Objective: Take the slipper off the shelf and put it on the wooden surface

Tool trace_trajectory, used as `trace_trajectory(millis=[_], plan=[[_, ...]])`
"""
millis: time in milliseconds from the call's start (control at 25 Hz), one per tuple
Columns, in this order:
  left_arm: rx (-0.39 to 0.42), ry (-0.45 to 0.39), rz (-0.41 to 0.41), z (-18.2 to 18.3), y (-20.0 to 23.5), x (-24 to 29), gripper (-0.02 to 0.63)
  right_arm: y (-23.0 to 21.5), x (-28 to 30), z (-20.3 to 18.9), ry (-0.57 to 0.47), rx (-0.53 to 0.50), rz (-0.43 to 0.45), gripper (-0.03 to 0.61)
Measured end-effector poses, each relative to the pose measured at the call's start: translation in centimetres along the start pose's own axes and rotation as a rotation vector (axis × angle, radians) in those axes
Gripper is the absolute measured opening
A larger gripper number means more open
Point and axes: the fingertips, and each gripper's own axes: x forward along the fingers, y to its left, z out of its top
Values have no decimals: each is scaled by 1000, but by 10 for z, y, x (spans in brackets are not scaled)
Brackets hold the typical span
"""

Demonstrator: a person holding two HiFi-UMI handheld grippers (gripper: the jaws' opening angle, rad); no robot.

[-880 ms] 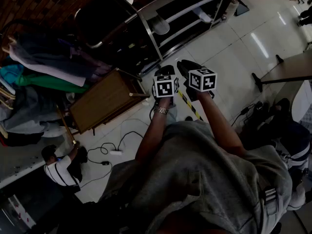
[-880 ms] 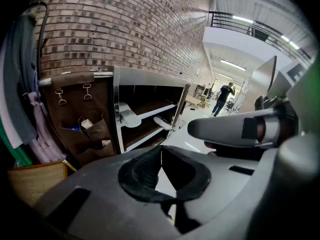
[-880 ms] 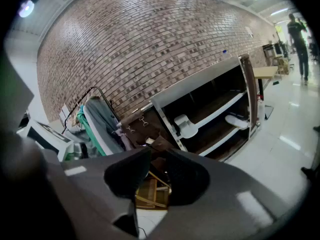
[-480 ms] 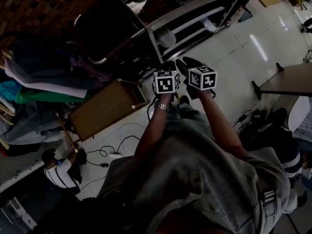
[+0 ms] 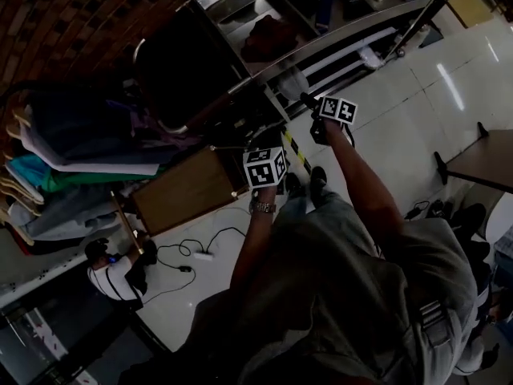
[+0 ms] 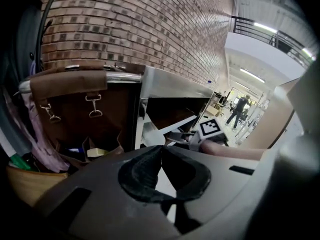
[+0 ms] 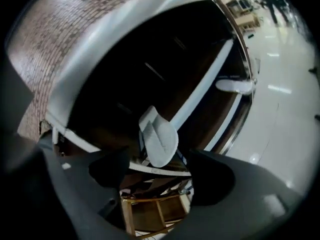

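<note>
Left gripper (image 6: 161, 151): jaws together, empty, by the wooden surface (image 5: 188, 189).
Right gripper (image 7: 159, 165): jaws wide apart, empty, nearer the target.
White slipper (image 7: 159, 134): on shelf rail (image 7: 205, 91), 12 o'clock just beyond the right jaws, long axis about 11-to-5.

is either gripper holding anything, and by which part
Nothing is held: the right gripper is open, short of the slipper; the left gripper is shut and empty.

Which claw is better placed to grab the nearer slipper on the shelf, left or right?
Right. The right claw is open and aimed straight at that slipper; the left claw is shut and farther back.
</note>
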Motion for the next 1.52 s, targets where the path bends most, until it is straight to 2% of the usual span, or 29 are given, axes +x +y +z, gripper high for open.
trace_trajectory(millis=[120,200,240,320,440,560,760,840,960,1080,1200,1320,1520], plan=[[-56,38,40,-29,19,-7,5,-26,49,-2,26,93,-1,396],[-85,70,62,-47,31,-1,5,-30,75,4,19,119,16,395],[-89,84,71,-54,34,3,5,-29,85,7,10,119,33,359],[-83,96,77,-60,37,7,5,-21,96,13,-9,95,74,207],[-74,81,51,-54,31,14,5,-4,97,20,-6,23,115,140],[-63,70,36,-43,22,21,5,16,70,31,-28,-111,131,72],[0,26,20,-10,-5,34,5,40,-25,37,-86,-449,10,60],[40,-7,35,8,-17,42,5,43,-65,37,-116,-538,-49,60],[85,-40,20,26,-45,47,5,39,-112,31,-143,-566,-103,60],[102,-46,-32,26,-80,43,5,19,-148,20,-147,-572,-132,60],[123,-44,-44,17,-96,34,5,1,-171,17,-166,-549,-147,60],[131,-34,-37,-6,-93,20,5,-9,-183,8,-184,-537,-183,60],[93,-38,-8,-48,-53,-35,5,12,-196,-55,-187,-567,-193,60]])
